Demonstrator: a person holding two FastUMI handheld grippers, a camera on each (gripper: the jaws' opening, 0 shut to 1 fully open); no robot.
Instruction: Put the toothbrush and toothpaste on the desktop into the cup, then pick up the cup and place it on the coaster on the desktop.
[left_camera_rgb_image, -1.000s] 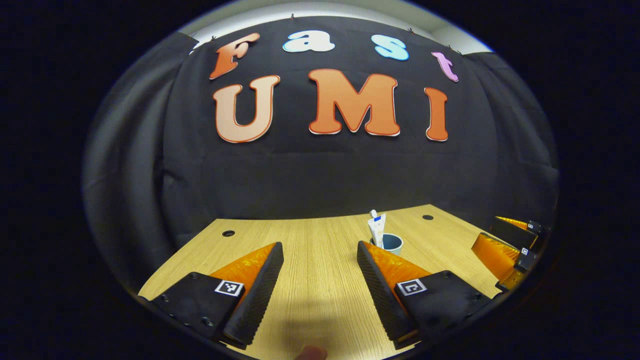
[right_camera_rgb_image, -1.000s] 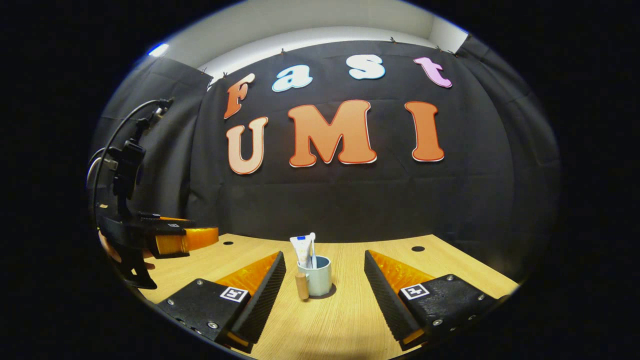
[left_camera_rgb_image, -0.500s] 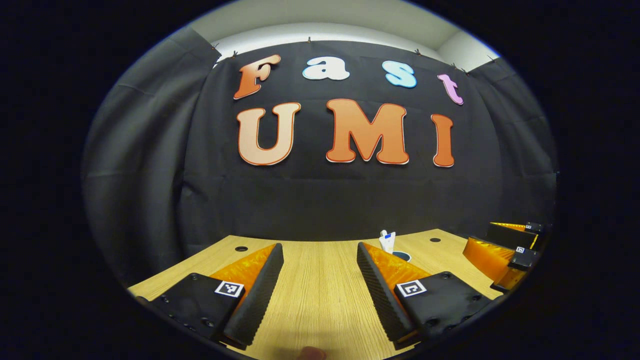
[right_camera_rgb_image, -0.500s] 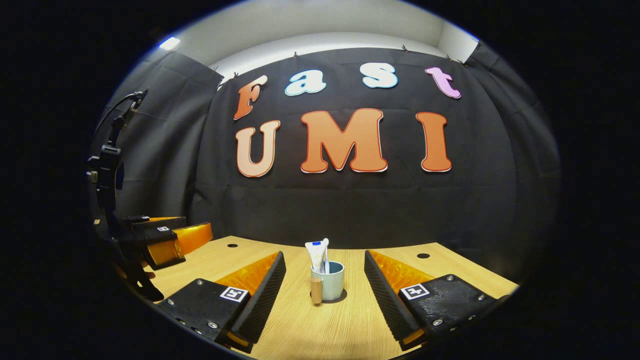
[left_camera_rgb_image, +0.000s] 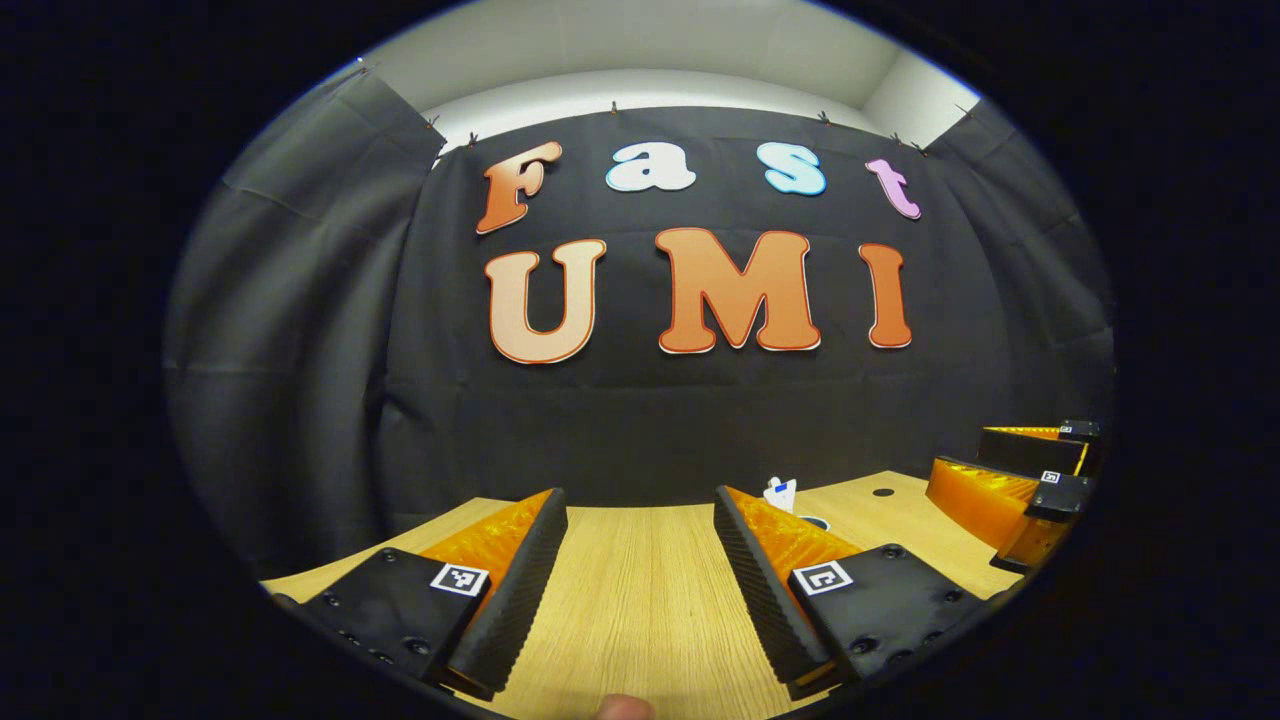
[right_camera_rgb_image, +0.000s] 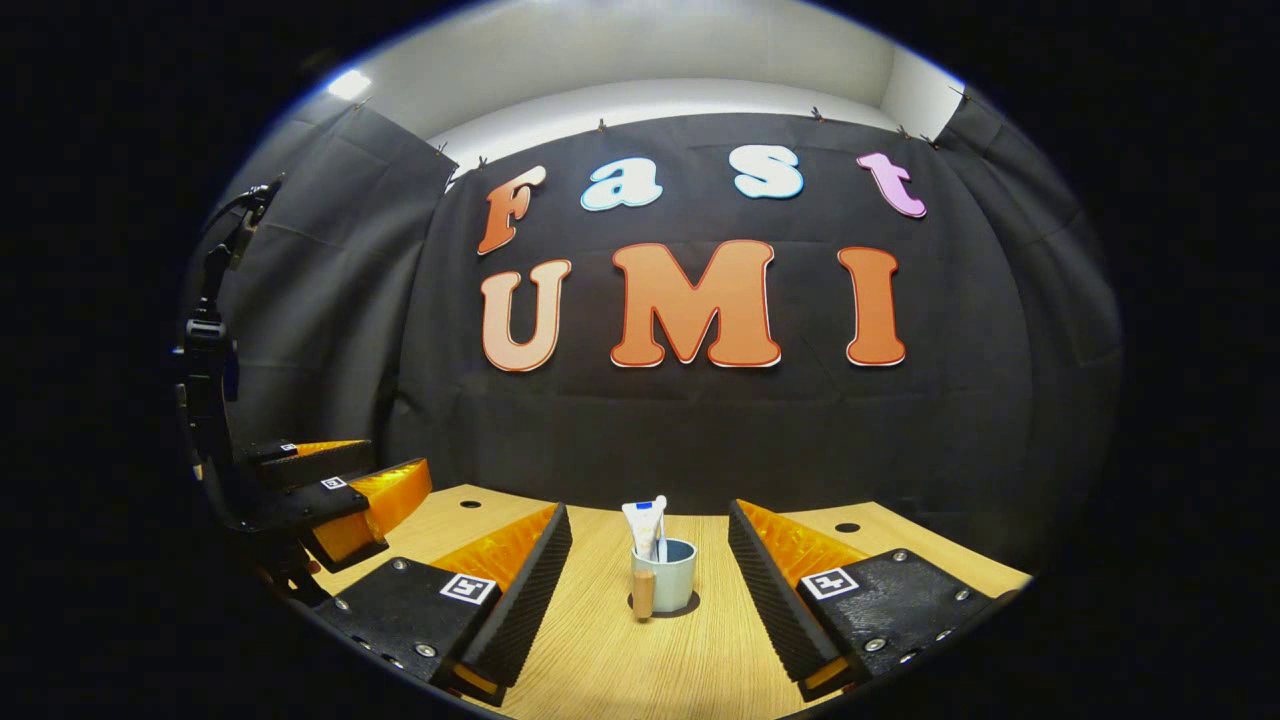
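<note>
In the right gripper view we see the right gripper (right_camera_rgb_image: 650, 590) low over the wooden desktop (right_camera_rgb_image: 600, 660), fingers spread wide, nothing between them touching. The cup (right_camera_rgb_image: 672, 575) stands upright on the desktop, ahead of the fingers and roughly centred in the gap, well clear of both. The toothpaste (right_camera_rgb_image: 642, 526) stands in the cup, leaning slightly left, with the toothbrush (right_camera_rgb_image: 661, 512) just beside it on the right, head up. The cup has a wooden handle (right_camera_rgb_image: 643, 594) on its near-left side. We see a dark ring under the cup base; we cannot tell if that is the coaster or shadow.

Far left in the same view we see the left gripper (right_camera_rgb_image: 345, 490) held above the desktop's left part, well apart from the cup; its fingers are apart and empty.

In the left gripper view we see the left gripper (left_camera_rgb_image: 640, 570) with fingers spread, empty, bare desktop (left_camera_rgb_image: 640, 620) between them. The cup (left_camera_rgb_image: 815, 522) is far right of the gap, mostly hidden behind the right-hand finger; only a bit of rim and the toothpaste (left_camera_rgb_image: 780, 493) top show. The right gripper (left_camera_rgb_image: 1010, 480) shows at the right edge, fingers apart, nothing held. A fingertip (left_camera_rgb_image: 622, 708) shows at the bottom edge.
</note>
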